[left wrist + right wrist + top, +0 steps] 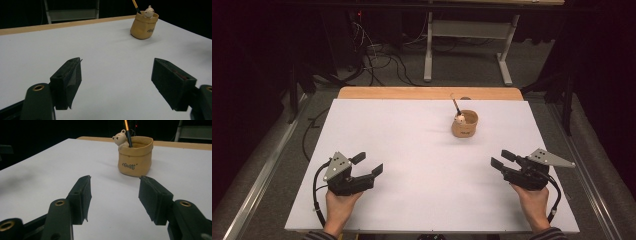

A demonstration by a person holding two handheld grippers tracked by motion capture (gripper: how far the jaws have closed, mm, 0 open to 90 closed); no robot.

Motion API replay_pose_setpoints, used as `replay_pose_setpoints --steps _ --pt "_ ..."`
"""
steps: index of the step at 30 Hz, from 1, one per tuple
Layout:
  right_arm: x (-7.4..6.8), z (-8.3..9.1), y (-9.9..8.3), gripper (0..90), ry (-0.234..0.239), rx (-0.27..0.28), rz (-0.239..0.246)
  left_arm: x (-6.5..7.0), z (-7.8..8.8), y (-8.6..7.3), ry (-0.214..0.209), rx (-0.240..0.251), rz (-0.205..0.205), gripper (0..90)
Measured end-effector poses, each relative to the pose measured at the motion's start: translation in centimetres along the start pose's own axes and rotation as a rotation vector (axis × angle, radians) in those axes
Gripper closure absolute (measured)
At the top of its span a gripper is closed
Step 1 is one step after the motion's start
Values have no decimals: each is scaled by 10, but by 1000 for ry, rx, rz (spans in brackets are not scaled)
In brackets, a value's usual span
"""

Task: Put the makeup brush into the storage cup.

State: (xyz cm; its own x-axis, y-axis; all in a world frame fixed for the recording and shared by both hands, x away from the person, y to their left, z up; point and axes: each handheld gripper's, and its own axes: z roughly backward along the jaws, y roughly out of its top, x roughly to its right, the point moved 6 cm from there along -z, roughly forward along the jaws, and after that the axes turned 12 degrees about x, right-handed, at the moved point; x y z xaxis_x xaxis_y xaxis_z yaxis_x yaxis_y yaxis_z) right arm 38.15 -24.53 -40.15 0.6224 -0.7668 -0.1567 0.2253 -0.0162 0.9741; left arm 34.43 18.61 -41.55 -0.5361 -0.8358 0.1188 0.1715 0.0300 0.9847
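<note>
white table top point(412, 150) | tan cup point(465, 125) w/ pencil point(456, 105), nr far edge, right of ctr | l gripper point(366, 164) & r gripper point(502, 158) both open, empty, nr front corners | r nearer; cup ahead-left of it

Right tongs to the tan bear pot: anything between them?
Nothing. In the right gripper view, bare white tabletop runs from the open right tongs to the tan bear pot; the high view agrees.

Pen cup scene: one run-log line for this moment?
left gripper: open, empty, on table | right gripper: open, empty | pen cup: upright, untouched, far side | pen: in cup
</note>
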Motion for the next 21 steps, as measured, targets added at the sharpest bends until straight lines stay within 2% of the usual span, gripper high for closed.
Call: replay_pose_setpoints --steps 21 --pt "6 -2 -12 454 -24 -13 -12 0 -1 -1 2 -5 -4 248"
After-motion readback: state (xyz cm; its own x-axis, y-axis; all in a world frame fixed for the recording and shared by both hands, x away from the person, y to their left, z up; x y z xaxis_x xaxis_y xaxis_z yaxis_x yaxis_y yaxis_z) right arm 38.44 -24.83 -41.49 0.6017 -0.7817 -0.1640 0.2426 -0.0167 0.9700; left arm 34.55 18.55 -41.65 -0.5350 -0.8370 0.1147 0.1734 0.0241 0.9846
